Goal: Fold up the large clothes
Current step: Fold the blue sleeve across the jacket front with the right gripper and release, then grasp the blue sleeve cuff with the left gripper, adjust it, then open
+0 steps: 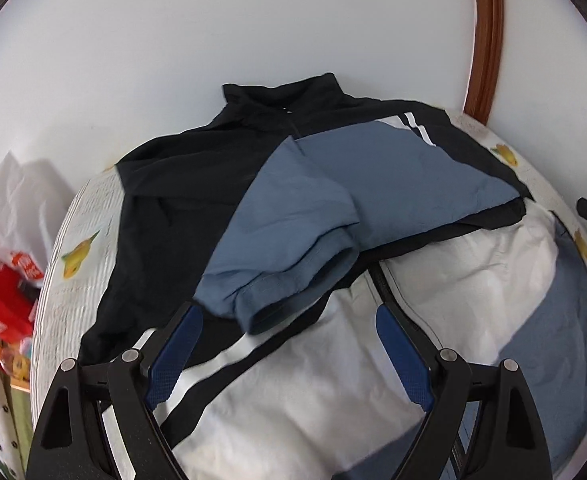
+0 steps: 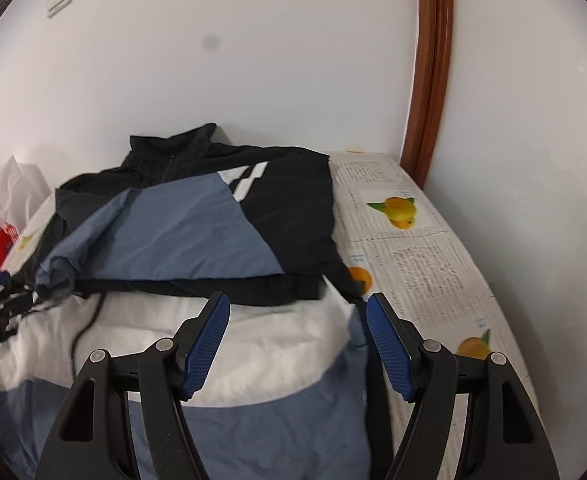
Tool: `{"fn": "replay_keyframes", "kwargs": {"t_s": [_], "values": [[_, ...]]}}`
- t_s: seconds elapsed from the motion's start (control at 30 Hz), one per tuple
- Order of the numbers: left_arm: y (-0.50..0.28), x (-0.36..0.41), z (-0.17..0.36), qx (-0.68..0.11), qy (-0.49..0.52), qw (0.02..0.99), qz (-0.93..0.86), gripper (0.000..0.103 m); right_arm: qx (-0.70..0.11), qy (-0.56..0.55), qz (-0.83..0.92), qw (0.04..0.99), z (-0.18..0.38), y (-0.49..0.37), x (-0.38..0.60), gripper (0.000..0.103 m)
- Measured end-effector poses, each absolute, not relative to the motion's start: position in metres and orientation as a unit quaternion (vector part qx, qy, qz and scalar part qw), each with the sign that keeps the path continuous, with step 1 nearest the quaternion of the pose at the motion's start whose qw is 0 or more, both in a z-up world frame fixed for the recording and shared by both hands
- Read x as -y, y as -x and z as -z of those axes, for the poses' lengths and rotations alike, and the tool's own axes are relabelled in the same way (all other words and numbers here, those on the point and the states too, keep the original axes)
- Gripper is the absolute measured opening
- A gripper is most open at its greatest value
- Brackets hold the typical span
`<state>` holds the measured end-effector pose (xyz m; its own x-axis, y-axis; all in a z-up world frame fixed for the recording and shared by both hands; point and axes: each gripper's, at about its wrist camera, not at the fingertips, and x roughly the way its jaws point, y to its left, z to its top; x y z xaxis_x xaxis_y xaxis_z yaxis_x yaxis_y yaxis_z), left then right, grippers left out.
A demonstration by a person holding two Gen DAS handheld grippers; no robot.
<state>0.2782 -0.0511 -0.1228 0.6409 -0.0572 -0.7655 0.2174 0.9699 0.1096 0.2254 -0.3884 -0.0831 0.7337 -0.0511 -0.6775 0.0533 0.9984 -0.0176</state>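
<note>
Hovering wide open above track jacket on fruit-print tabletop: left hand-held gripper, right hand-held gripper; blue sleeve at twelve o'clock.

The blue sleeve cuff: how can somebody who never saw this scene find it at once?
Find the black, blue and white zip jacket spread on the fruit-printed cloth. A slate-blue sleeve lies folded across its chest. Its cuff is the open ribbed tube at the end, lying against black and white fabric.
</note>
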Motion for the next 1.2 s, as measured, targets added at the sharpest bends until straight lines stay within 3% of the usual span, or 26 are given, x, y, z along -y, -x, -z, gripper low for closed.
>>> {"fn": "replay_keyframes", "kwargs": {"t_s": [0.47, 0.53, 0.67, 0.77, 0.87, 1.2], "values": [[-0.320, 0.066, 0.171, -0.419, -0.148, 0.894, 0.055, 0.084, -0.387, 0.020, 0.021, 0.921, 0.122, -0.250, 0.387, 0.070], [-0.322, 0.065, 0.171, -0.417, -0.141, 0.896, 0.061, 0.077, -0.391, 0.017, 0.019, 0.920, 0.126, -0.254, 0.386, 0.070], [-0.319, 0.061, 0.157, -0.401, -0.131, 0.904, 0.074, 0.039, -0.394, 0.022, 0.019, 0.919, 0.129, -0.260, 0.382, 0.070], [-0.316, 0.051, 0.141, -0.387, -0.122, 0.911, 0.069, 0.016, -0.391, 0.023, 0.017, 0.920, 0.126, -0.264, 0.377, 0.070], [-0.318, 0.032, 0.125, -0.375, -0.101, 0.920, 0.054, 0.010, -0.384, 0.025, 0.013, 0.923, 0.120, -0.268, 0.371, 0.070], [-0.345, -0.054, 0.103, -0.377, -0.011, 0.926, -0.006, 0.009, -0.375, 0.030, 0.009, 0.926, 0.108, -0.306, 0.347, 0.070]]}}
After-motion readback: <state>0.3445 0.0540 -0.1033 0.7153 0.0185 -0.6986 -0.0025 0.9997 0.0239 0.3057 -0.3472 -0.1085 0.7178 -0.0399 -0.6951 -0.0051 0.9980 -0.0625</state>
